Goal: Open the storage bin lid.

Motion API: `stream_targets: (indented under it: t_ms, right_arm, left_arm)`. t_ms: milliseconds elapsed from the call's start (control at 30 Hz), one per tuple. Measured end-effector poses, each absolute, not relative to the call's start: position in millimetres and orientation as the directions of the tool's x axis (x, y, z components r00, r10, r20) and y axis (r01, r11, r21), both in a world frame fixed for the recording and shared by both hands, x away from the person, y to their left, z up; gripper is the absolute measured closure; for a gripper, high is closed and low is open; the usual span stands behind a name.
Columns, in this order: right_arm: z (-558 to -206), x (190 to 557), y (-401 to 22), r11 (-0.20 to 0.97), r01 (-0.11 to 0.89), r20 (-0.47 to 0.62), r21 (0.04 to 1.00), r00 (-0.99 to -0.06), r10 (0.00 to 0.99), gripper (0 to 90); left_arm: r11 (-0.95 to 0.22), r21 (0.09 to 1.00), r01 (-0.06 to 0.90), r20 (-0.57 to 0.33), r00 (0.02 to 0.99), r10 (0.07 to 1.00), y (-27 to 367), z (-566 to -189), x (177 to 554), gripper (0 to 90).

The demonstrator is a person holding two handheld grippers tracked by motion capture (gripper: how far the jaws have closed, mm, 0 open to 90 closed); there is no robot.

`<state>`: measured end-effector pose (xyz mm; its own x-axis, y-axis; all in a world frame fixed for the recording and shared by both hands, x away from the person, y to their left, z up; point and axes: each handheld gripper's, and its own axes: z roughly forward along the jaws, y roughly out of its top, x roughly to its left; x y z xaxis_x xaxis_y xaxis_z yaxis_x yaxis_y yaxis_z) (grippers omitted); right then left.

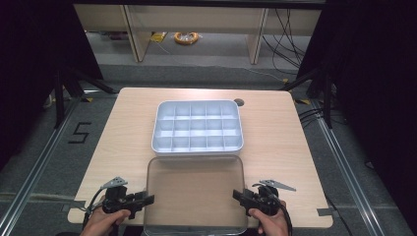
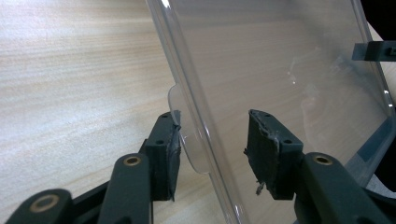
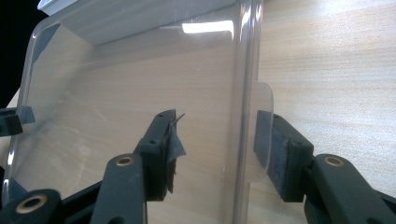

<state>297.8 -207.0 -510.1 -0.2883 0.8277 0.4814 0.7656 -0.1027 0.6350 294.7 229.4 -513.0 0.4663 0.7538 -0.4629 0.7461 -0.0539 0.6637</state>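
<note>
A clear plastic lid (image 1: 195, 191) lies flat on the wooden table near its front edge, just in front of a white compartment tray (image 1: 196, 151). My left gripper (image 1: 147, 199) straddles the lid's left rim. In the left gripper view the lid (image 2: 280, 70) runs between the jaws of my left gripper (image 2: 212, 144). One pad sits at a small tab (image 2: 187, 140) and the other stands off, so the gripper is open. My right gripper (image 1: 238, 195) straddles the right rim. In the right gripper view, my right gripper (image 3: 215, 140) is also open around the lid (image 3: 130, 93) and its tab (image 3: 264, 102).
The tray (image 3: 116, 18) has several empty compartments and sits mid-table. A round cable hole (image 1: 239, 102) lies behind its right corner. Bare wood stretches to both sides. Dark stands and cables flank the table on the floor.
</note>
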Motion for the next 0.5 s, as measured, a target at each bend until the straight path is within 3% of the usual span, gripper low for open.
stream_targets:
  t_ms: [500]
  right_arm:
    - [-511.5, 300.1, -202.7, -0.082, 0.777, 0.464, 0.624, -0.284, 0.839, 47.3]
  left_arm:
    - [-0.054, 0.649, 0.759, -0.459, 0.447, 0.768, 228.2, -514.6, 296.8, 52.4]
